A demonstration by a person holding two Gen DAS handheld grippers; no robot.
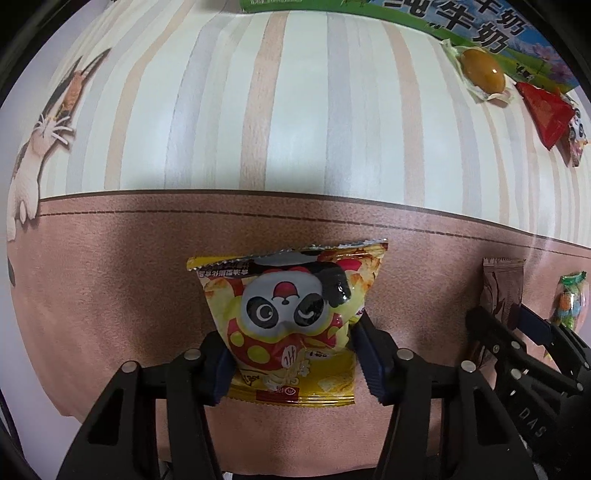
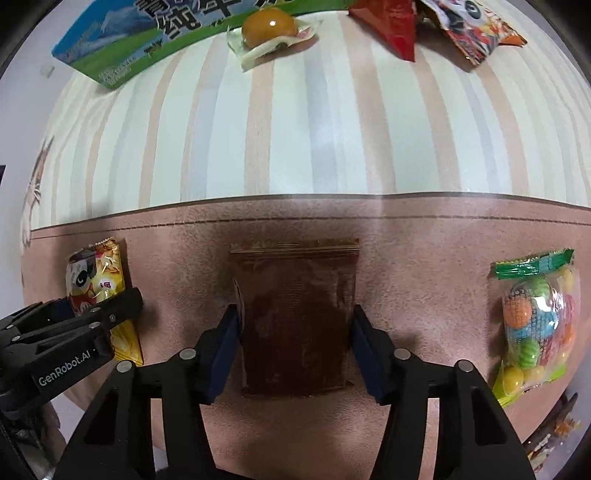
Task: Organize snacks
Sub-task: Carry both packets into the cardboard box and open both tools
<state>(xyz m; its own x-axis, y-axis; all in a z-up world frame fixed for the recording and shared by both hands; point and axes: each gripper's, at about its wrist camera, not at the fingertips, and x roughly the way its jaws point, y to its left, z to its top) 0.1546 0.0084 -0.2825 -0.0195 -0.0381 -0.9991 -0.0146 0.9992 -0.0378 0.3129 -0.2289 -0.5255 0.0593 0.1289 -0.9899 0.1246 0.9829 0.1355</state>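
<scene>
Two grippers over snack packets on a striped tablecloth (image 1: 295,110).
The left gripper (image 1: 293,360) pinches the panda chip bag (image 1: 291,314); the right gripper (image 2: 291,354) clamps the brown packet (image 2: 295,317).

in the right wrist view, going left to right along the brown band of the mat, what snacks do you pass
yellow panda snack bag with the left gripper at it → brown packet between the right gripper pads → clear bag of colourful candies

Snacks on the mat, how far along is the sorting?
Done: candy bag lies on the pink band. In hand: left claw pinches the panda chips; right claw straddles the brown packet. Left: jelly cup and red packet by the milk box.
</scene>
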